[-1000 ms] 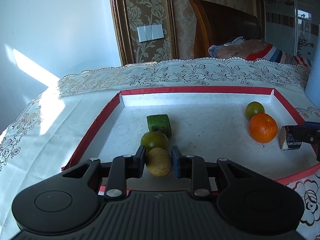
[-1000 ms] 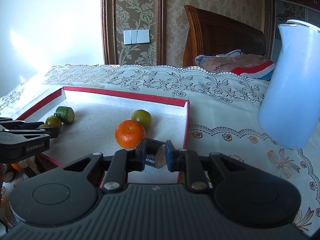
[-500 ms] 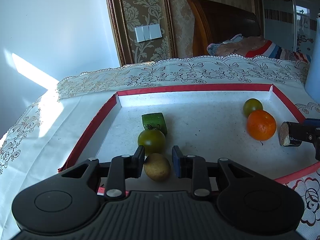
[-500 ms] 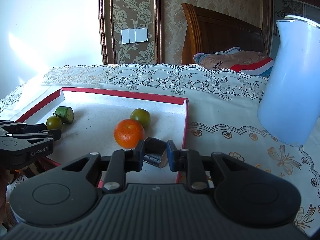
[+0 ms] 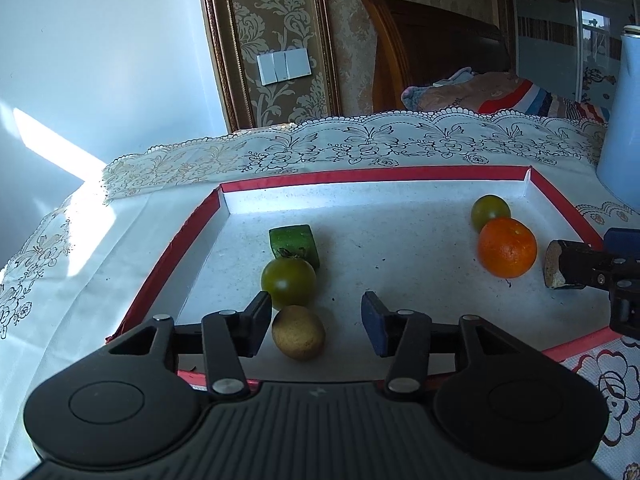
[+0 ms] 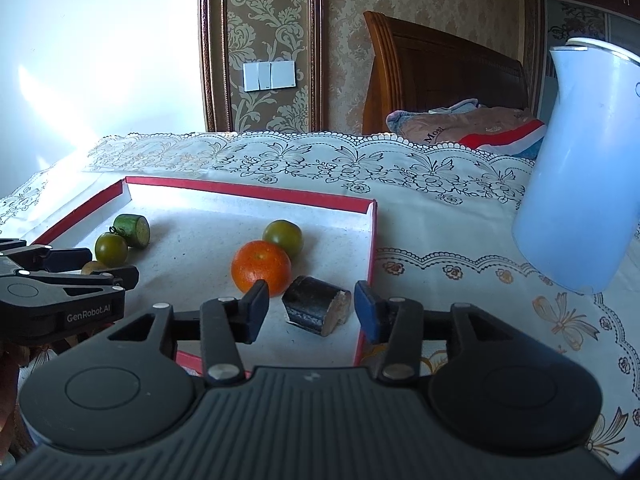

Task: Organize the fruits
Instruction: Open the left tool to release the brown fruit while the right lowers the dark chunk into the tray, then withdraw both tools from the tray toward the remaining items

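A red-rimmed white tray [image 5: 384,174] [image 6: 248,191] lies on the tablecloth. My left gripper [image 5: 316,322] is open around a tan kiwi [image 5: 298,332] resting on the tray floor, near its left finger. A green tomato [image 5: 288,282] and a green cucumber chunk [image 5: 294,242] lie just beyond it. My right gripper [image 6: 310,306] is open around a dark cut chunk [image 6: 316,310] lying on the tray near its right wall. An orange [image 6: 261,267] and a second green tomato [image 6: 282,237] sit just behind it; the orange also shows in the left view [image 5: 507,252].
A tall pale blue jug [image 6: 580,168] stands on the lace tablecloth to the right of the tray. A bed headboard and folded bedding lie beyond the table. The left gripper shows at the left edge of the right wrist view [image 6: 60,280].
Both grippers opened. The left let go of the kiwi, the right let go of the dark chunk, and both pieces now rest on the tray floor.
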A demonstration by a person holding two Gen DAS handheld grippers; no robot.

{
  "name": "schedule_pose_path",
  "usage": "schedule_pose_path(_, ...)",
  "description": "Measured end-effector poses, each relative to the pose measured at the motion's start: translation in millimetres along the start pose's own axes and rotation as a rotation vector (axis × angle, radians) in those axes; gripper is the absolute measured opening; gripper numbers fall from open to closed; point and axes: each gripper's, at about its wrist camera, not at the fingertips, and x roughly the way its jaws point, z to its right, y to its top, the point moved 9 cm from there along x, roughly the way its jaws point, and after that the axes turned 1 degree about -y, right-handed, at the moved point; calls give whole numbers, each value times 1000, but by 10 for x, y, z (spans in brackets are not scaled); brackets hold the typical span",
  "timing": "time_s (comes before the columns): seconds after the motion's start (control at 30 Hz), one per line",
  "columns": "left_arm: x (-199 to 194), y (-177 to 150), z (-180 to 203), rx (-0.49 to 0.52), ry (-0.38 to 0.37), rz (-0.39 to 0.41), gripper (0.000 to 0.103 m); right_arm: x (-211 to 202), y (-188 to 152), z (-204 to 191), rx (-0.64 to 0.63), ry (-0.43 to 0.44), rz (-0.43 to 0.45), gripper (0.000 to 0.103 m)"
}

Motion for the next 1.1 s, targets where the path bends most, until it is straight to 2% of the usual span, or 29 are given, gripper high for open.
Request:
schedule_pose_path(0.07, 0, -1, -8, -4, 0, -1, 50, -26, 14, 4, -1, -6, 14, 59)
schedule_pose_path(0.17, -12, 4, -24, -11, 0, 3, 55, -55, 17, -3, 0, 3, 22, 62)
schedule_pose_path(0.33, -79, 15, -60, -21, 4, 26, 55, -141, 8, -33, 0, 14, 39, 66)
schedule_pose_path(0.47, -131, -4, -100, -38, -4, 31, 55, -239, 7, -24, 8, 14, 66, 76)
schedule_pose_path(0.93, -415, -127, -166, -17, 16, 79, 56, -467, -97, 96, 54, 43, 84, 79)
schedule_pose_path(1.03, -511, -158, -205, -29, 11, 97, 65, -518, -144, 126, 53, 34, 91, 84)
schedule_pose_path(1.1, -584, -187, -251, -47, 2, 106, 66, -533, -178, 141, 57, 36, 86, 84)
